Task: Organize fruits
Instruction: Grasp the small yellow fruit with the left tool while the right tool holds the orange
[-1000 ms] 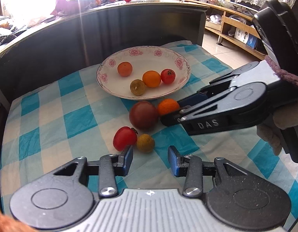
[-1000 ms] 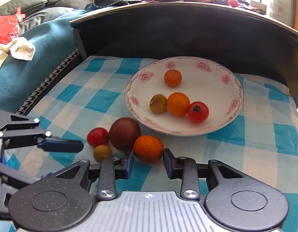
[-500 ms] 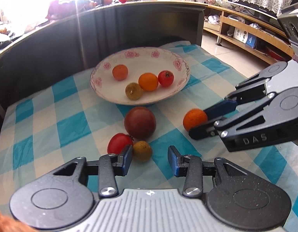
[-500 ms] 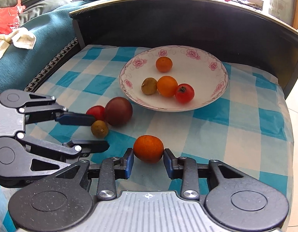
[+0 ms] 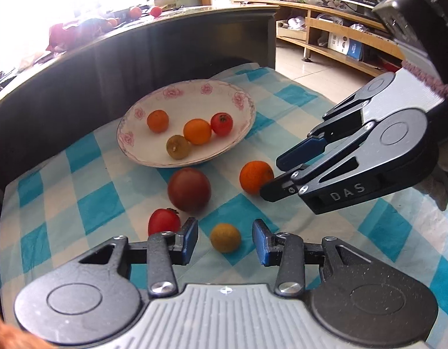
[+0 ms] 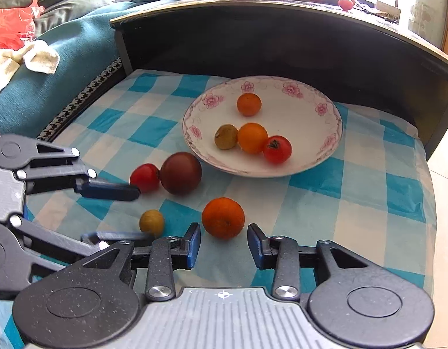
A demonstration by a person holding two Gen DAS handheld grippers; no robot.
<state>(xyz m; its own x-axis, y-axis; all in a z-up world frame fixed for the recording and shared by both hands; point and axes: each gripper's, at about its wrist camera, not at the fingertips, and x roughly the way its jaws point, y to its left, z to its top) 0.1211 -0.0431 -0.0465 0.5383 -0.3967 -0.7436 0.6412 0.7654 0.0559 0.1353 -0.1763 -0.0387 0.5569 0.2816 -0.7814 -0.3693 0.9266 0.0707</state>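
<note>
While four fruits already sit in plate [image 6: 331, 145]: both claws wide, empty; right gripper [image 6: 224, 245] framing near orange [image 6: 223, 217], left gripper [image 5: 225, 242] framing yellow fruit [image 5: 225, 237]. Next: close, lift, carry far.

A white plate [image 6: 328, 157] with a pink floral rim holds four fruits: two oranges [image 6: 252, 138], a red tomato [image 6: 277, 149] and a small brown fruit [image 6: 226, 137]. On the checked cloth [image 6: 354, 203] in front of it lie an orange [image 6: 223, 217], a dark purple fruit [image 6: 180, 172], a red tomato [image 6: 144, 177] touching it, and a small yellow fruit [image 6: 151, 222].
</note>
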